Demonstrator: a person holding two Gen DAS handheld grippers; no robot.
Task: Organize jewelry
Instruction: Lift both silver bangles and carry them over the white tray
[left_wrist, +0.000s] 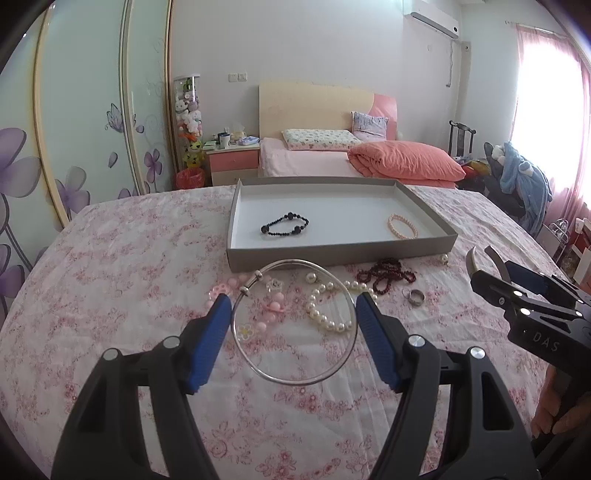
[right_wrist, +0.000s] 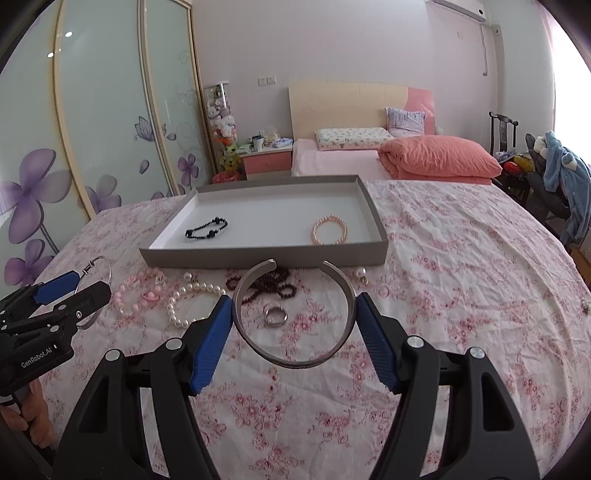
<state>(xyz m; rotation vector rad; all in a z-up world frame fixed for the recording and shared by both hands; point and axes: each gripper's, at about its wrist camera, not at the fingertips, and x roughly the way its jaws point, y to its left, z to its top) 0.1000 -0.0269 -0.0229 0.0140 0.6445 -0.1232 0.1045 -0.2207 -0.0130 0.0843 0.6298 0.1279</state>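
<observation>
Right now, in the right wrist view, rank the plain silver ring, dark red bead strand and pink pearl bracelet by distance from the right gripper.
1. Plain silver ring, on the cloth just ahead of the right gripper.
2. Dark red bead strand, beyond it, before the tray.
3. Pink pearl bracelet, inside the grey tray, right side.

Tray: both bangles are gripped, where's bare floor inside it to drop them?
The tray has a bare middle stretch between the black bead bracelet and the pink pearl bracelet, plus the whole back half toward the far wall. The cloth just before its near wall is crowded: dark red beads, white pearls, ring.
</observation>
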